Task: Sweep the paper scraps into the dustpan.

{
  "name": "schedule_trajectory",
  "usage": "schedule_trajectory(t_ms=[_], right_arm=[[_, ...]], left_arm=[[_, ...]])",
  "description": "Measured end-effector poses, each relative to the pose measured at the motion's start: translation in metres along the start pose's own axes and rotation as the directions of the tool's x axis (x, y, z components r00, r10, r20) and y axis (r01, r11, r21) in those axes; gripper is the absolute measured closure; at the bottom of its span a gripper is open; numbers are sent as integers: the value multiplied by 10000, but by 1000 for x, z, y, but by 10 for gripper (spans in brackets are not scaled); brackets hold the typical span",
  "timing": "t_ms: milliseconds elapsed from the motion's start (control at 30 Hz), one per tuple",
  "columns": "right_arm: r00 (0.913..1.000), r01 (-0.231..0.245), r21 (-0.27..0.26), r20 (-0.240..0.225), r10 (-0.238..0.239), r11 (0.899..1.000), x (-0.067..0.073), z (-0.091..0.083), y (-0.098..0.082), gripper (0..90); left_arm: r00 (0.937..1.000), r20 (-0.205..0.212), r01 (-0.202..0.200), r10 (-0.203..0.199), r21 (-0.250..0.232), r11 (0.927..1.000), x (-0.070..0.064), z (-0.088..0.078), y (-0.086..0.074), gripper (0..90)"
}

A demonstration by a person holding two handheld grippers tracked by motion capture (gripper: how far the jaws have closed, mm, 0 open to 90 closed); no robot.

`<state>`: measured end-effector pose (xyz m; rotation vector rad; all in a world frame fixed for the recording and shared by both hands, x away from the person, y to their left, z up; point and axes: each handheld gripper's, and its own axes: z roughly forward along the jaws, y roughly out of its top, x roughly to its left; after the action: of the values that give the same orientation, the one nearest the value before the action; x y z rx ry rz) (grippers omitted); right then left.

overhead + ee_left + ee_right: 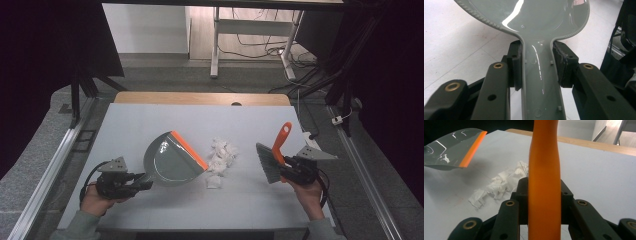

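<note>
A grey dustpan (170, 160) with an orange lip (190, 148) hangs tilted over the white table, its handle (537, 82) clamped between the pads of my left gripper (142, 181) at the lower left. My right gripper (284, 167) is shut on the orange handle (544, 182) of a hand brush, whose grey bristles (266, 162) point left toward the dustpan. Between the two lies a small heap of crumpled white paper scraps (220, 159), also seen in the right gripper view as white scraps (499, 185) beyond the brush handle, with the dustpan (451, 147) raised behind them.
The white table top (150, 120) has a wooden strip (200, 98) along its far edge. Metal rails (55, 160) run down both sides. Behind the table stand a desk frame (216, 45) and loose cables (305, 65) on the floor.
</note>
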<state>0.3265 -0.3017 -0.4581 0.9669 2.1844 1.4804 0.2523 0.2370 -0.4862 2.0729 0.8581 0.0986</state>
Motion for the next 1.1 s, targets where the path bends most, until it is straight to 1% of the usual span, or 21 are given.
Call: schedule_trajectory(t_ms=[133,267,500,567,767,967,1100], right_arm=[[10000,-8,37,-6,8,10000,0,1,-1,703],[10000,1,56,-28,-1,10000,1,2,-1,703],[10000,15,71,47,-16,10000,1,3,-1,703],[10000,22,91,46,-22,10000,2,3,-1,703],[10000,40,73,29,-40,10000,3,5,1,703],[10000,2,85,66,-3,10000,3,13,7,703],[10000,-48,115,46,47,9999,4,21,12,703]], left_arm=[[9999,66,-101,101,88,9999,-1,1,0,613],[9994,165,-301,296,345,9990,-1,1,-1,613],[9993,225,-295,284,525,9982,1,-1,-6,613],[9991,268,-357,342,576,9977,0,0,-6,614],[9971,517,-600,560,804,9949,0,0,-7,613],[9963,601,-668,609,1010,9926,-1,3,-9,613],[9954,716,-712,641,1008,9924,-1,2,-10,613]])
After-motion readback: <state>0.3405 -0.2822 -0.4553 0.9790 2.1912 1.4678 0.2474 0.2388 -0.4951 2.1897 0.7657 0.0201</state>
